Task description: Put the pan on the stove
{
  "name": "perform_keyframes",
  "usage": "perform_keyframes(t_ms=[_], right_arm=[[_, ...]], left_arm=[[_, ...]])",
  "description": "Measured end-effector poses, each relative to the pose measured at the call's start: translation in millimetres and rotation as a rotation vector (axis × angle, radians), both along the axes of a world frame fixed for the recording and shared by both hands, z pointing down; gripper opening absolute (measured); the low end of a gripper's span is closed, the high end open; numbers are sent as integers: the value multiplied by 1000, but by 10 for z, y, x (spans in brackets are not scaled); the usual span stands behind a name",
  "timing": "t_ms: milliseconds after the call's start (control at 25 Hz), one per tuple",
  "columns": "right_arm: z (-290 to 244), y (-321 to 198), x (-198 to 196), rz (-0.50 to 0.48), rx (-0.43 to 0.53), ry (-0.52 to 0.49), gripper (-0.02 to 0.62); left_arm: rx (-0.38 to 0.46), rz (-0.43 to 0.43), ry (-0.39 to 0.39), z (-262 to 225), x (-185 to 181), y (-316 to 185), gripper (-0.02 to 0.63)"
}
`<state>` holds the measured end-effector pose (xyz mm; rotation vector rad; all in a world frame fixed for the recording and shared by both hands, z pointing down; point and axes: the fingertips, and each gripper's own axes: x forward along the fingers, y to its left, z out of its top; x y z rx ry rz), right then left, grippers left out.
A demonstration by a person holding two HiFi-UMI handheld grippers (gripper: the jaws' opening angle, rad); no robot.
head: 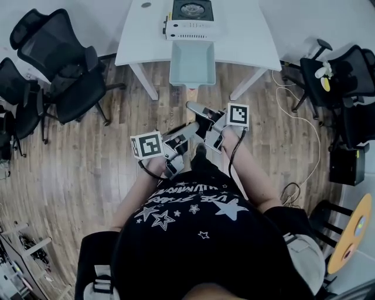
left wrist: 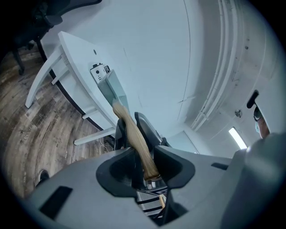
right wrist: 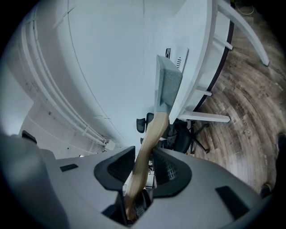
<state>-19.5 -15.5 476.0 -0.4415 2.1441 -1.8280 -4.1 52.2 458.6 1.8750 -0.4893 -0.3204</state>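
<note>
A pale blue-green rectangular pan (head: 192, 63) hangs at the front edge of the white table (head: 252, 41), just short of the white portable stove (head: 190, 17) that stands on it. Its wooden handle (left wrist: 134, 134) runs back between the jaws of both grippers. My left gripper (head: 190, 130) is shut on the handle, and my right gripper (head: 196, 111) is shut on it too, a little further forward. In the left gripper view the pan (left wrist: 111, 87) points at the stove (left wrist: 99, 71). In the right gripper view the handle (right wrist: 149, 143) leads up to the pan (right wrist: 167, 85).
Black office chairs (head: 64, 70) stand on the wooden floor to the left of the table, and more chairs (head: 345, 76) to the right. A white cable (head: 304, 123) lies on the floor at the right, near a black box (head: 347, 164).
</note>
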Motion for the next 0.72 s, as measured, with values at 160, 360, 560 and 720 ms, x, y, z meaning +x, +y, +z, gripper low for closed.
perform_keyframes(t_ms=[160, 360, 560, 720], right_arm=[[-68, -363, 88, -5, -3, -10, 118], [-108, -761, 246, -17, 3, -9, 120], [-129, -1086, 452, -33, 12, -22, 120], [-111, -1293, 572, -55, 17, -25, 120]], left_arm=[[5, -9, -5, -52, 93, -372, 132], [3, -20, -4, -99, 259, -768, 132], [9, -48, -15, -103, 480, -1094, 132], [16, -63, -27, -93, 608, -1304, 132]])
